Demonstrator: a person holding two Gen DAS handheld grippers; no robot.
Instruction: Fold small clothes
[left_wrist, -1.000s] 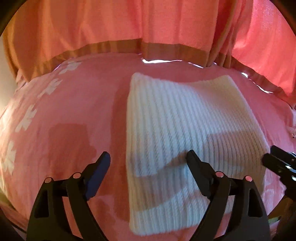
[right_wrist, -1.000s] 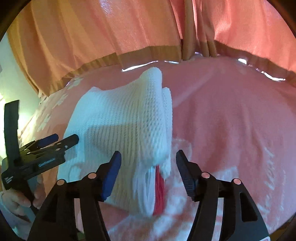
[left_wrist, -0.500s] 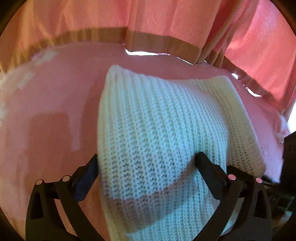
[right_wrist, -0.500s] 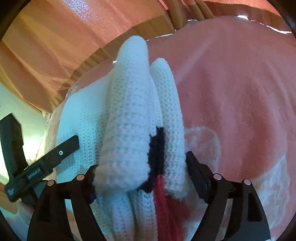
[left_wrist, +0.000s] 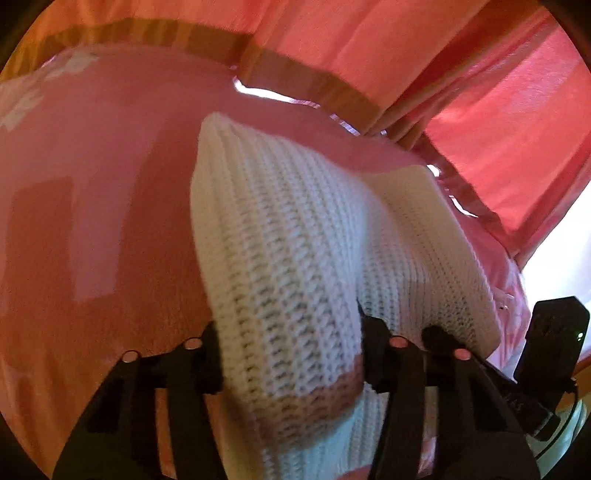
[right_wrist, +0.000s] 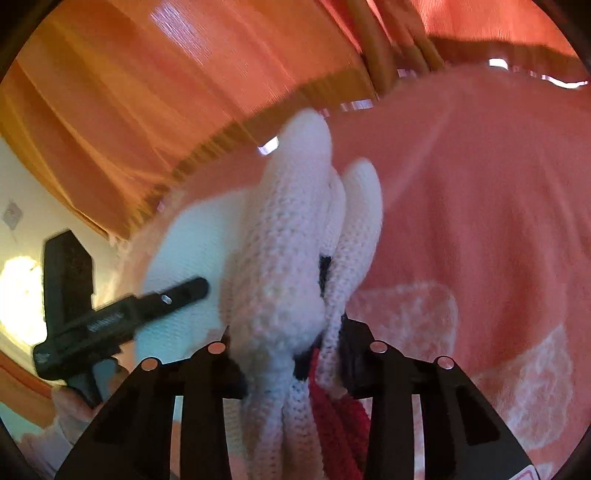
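pinching the white knit (left_wrist: 280, 266) with both grippers, left gripper (left_wrist: 290, 345) and right gripper (right_wrist: 290, 343), jaws just closed on near edge; its length runs away from me.

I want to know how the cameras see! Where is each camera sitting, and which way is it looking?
Left wrist view: rides on the left claw, looking forward and down at the white knitted garment bunched between its fingers on the pink blanket; the other claw's black body shows at the right edge.
Right wrist view: rides on the right claw, pinching the garment's thick folded edge; the left claw and a hand show at left.
Shared: same garment, blanket and orange-pink curtain.
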